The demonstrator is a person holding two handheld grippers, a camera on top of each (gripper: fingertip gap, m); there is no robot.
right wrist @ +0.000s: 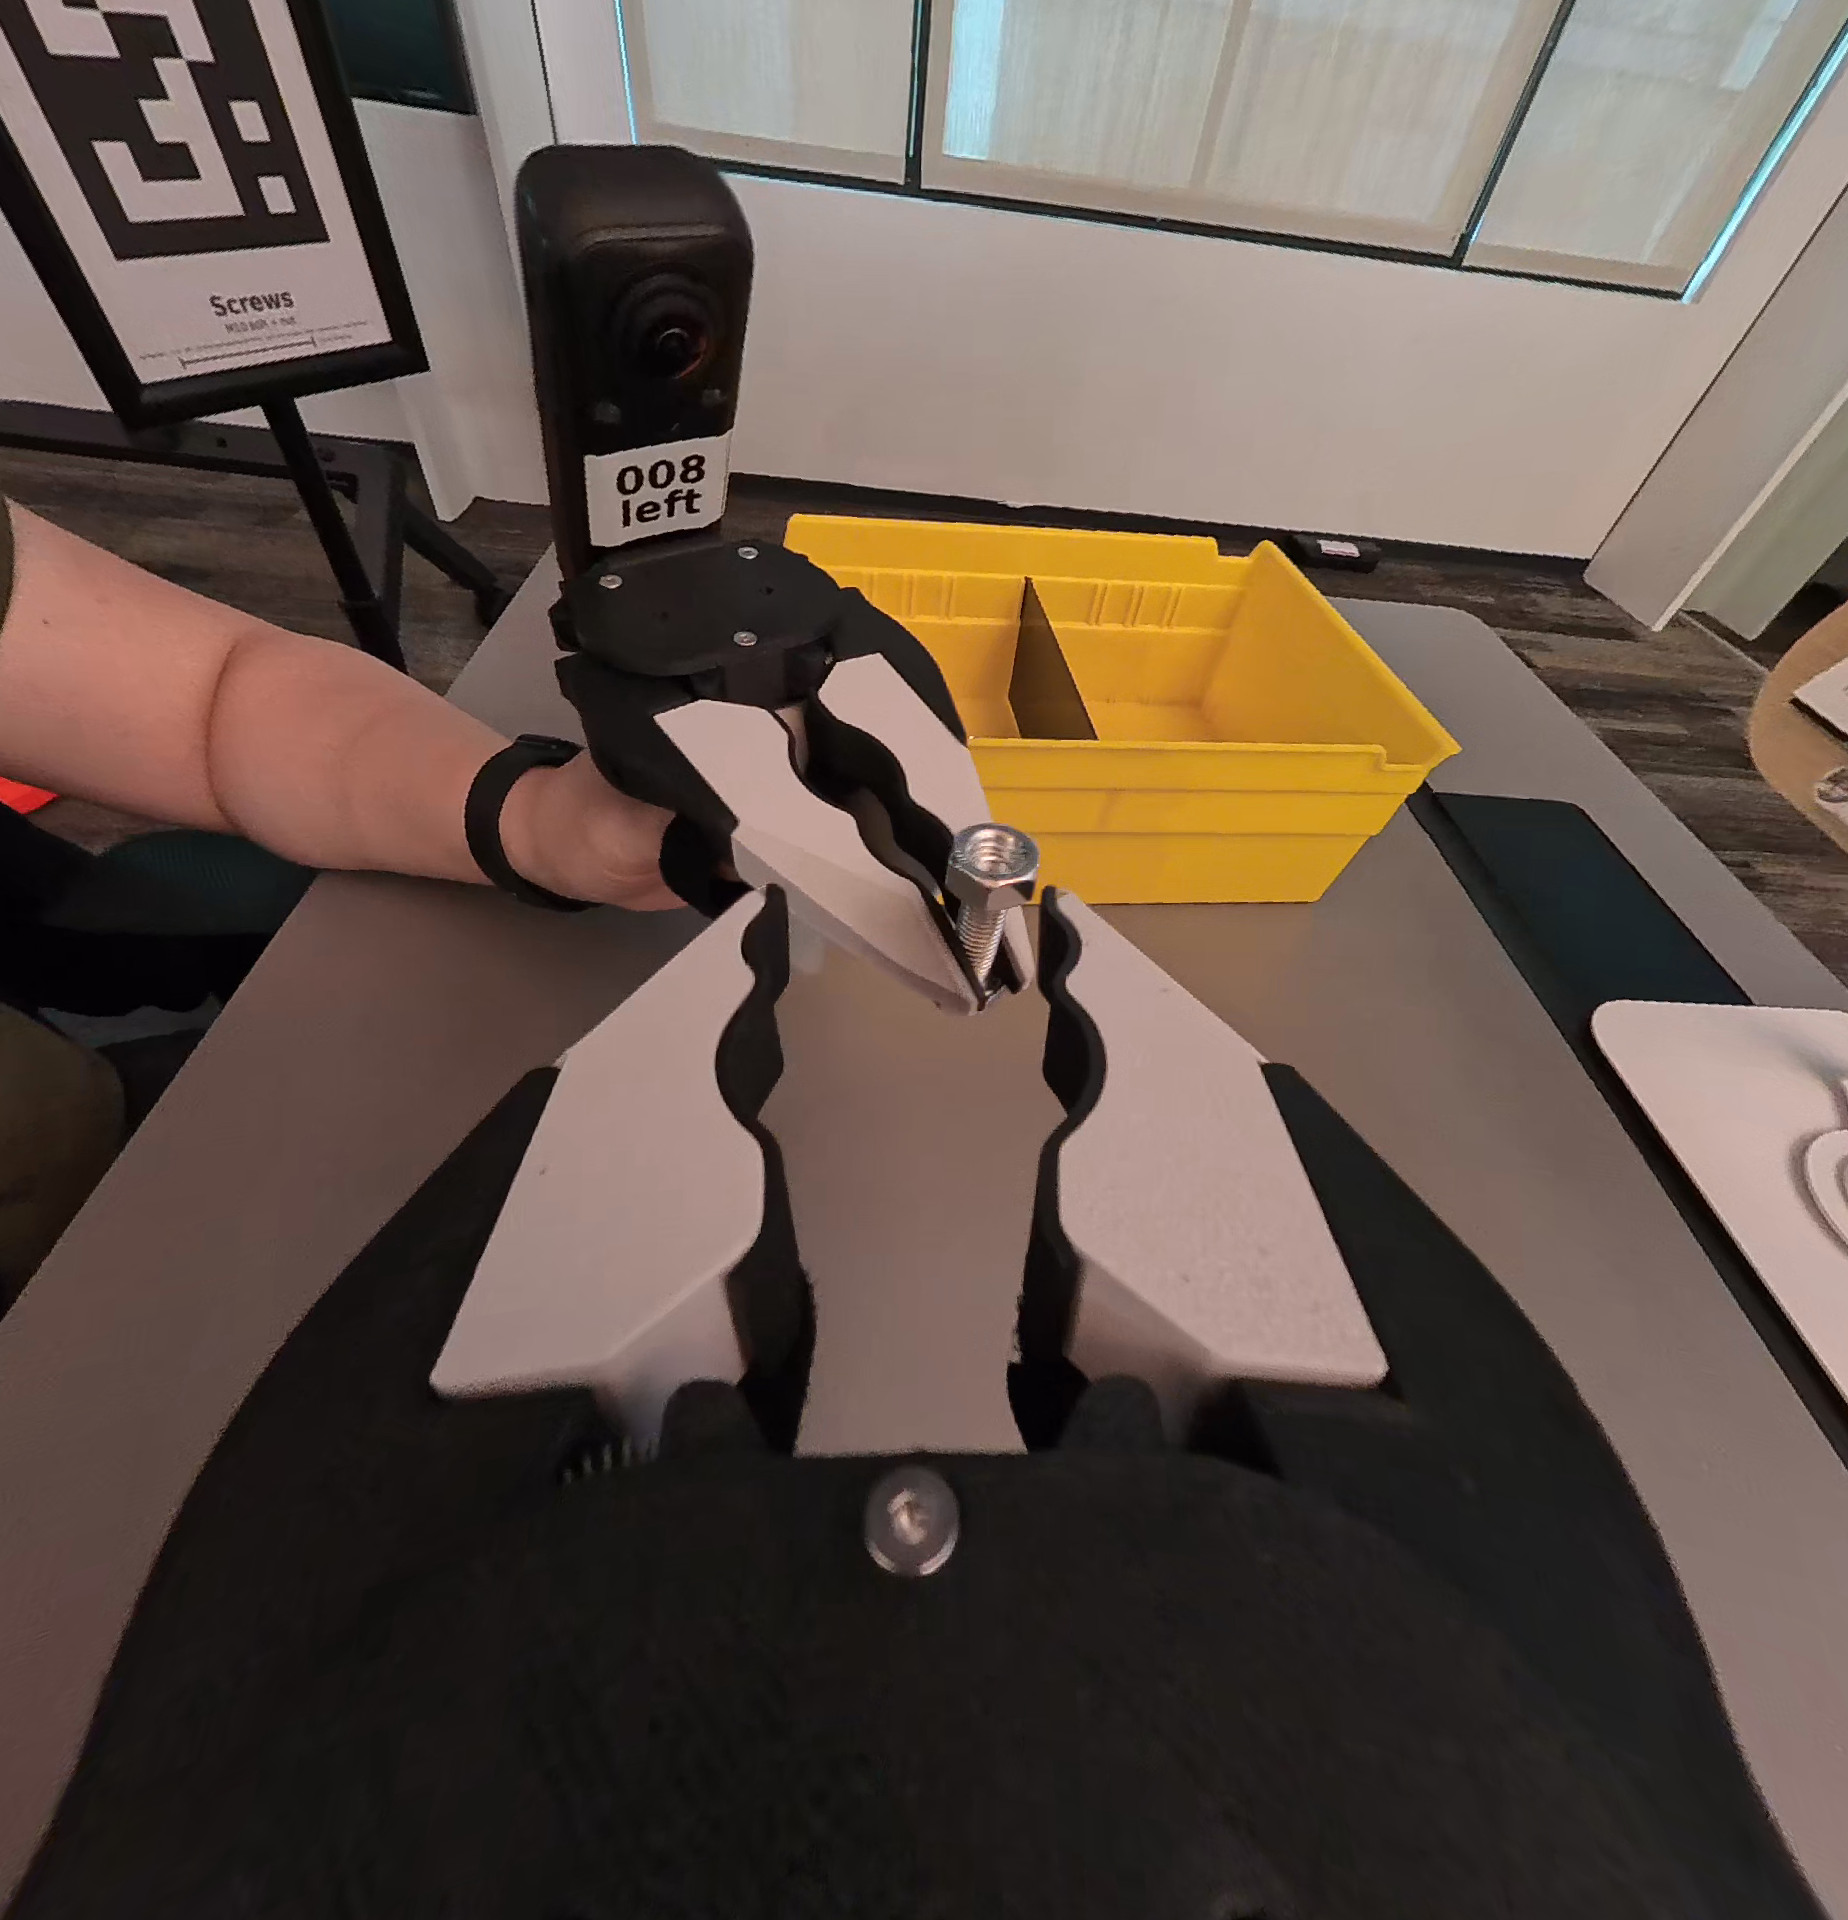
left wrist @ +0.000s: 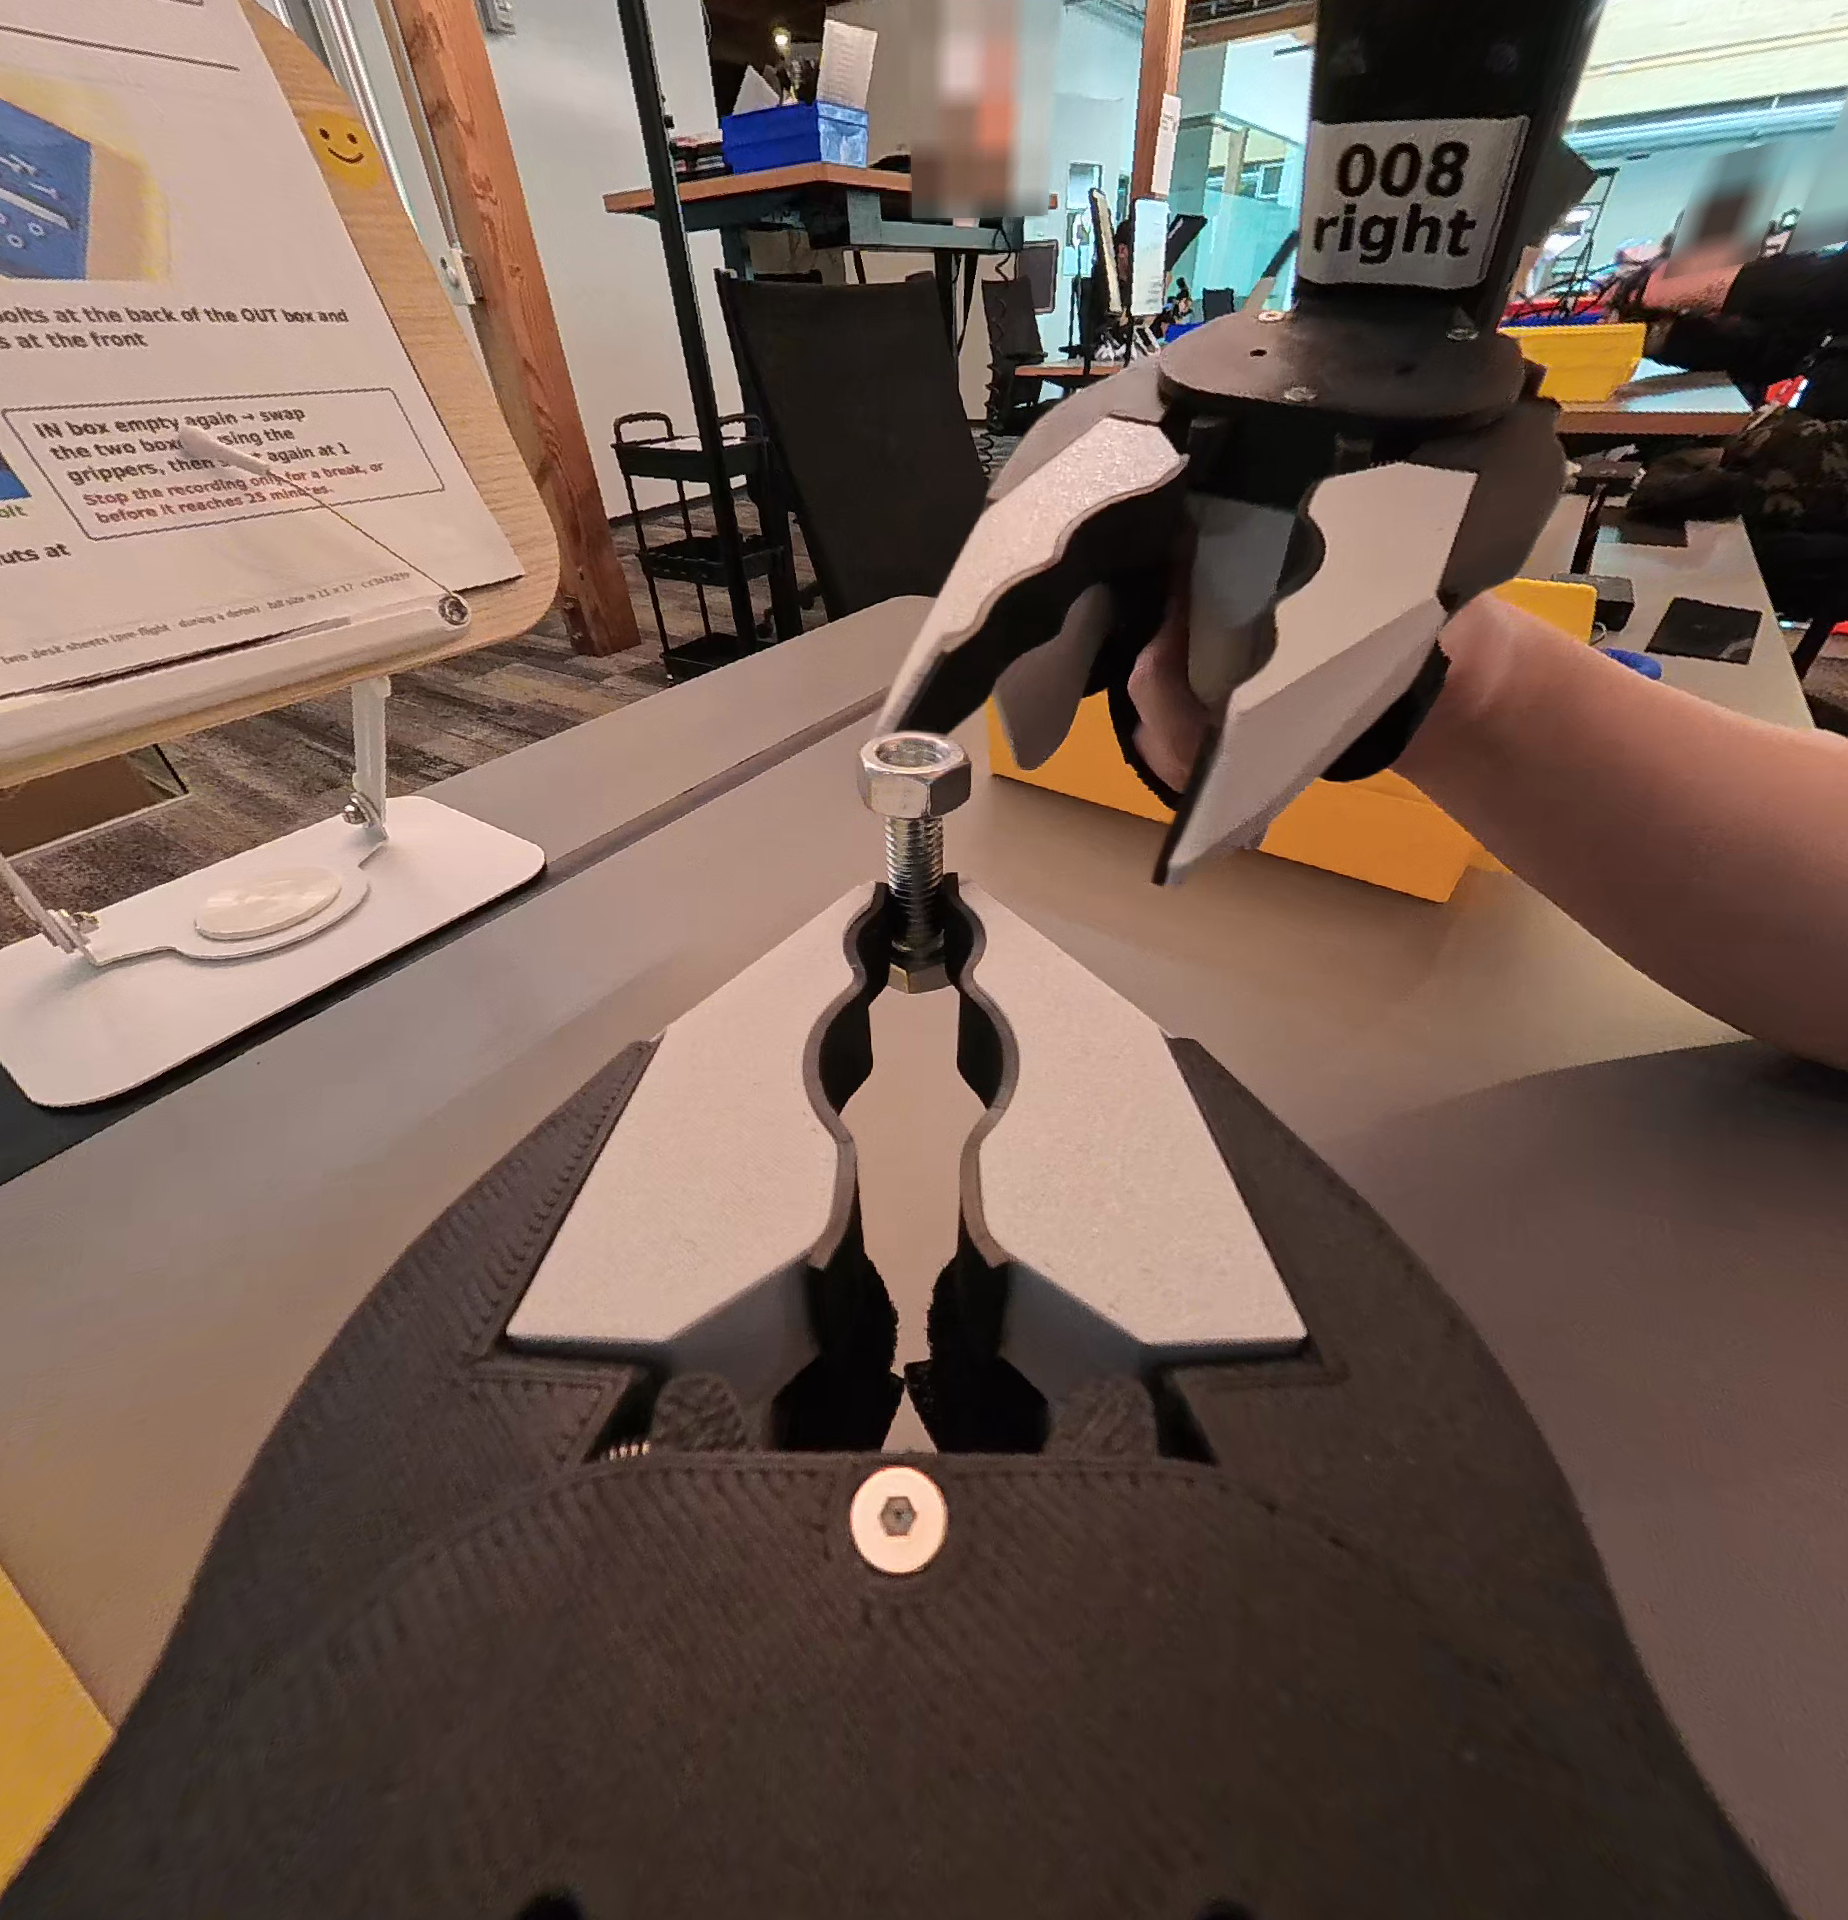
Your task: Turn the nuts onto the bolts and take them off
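The left gripper (left wrist: 915, 914) is squeezed tight on a shiny bolt (left wrist: 912, 883). It holds the bolt low down, near the head, and the bolt stands straight up out of the tips. A silver nut (left wrist: 915, 781) sits on the very top of the bolt.

In the left wrist view, the right gripper (left wrist: 1034, 800) comes in from 1 o'clock. Its two fingers are spread wide apart and hold nothing. One fingertip (left wrist: 899, 717) is just above the nut, at about 12 o'clock from it. I cannot tell if it touches the nut. A hand (left wrist: 1169, 686) holds this gripper from behind.

In the right wrist view, the right gripper (right wrist: 904, 914) is wide open, and the nut (right wrist: 993, 868) sits up between its tips, nearer the right one. The bolt (right wrist: 987, 940) goes down from it into the left gripper (right wrist: 987, 982), which reaches in from 10 o'clock. A hand (right wrist: 598, 842) with a black wrist band (right wrist: 494, 821) holds that gripper.

A yellow bin (right wrist: 1159, 821) sits on the grey table (right wrist: 380, 1039) at 1 o'clock, behind the nut. It has a dark divider (right wrist: 1045, 675) inside. A white stand (left wrist: 255, 925) with a paper sheet (left wrist: 203, 343) is at 10 o'clock in the left wrist view.
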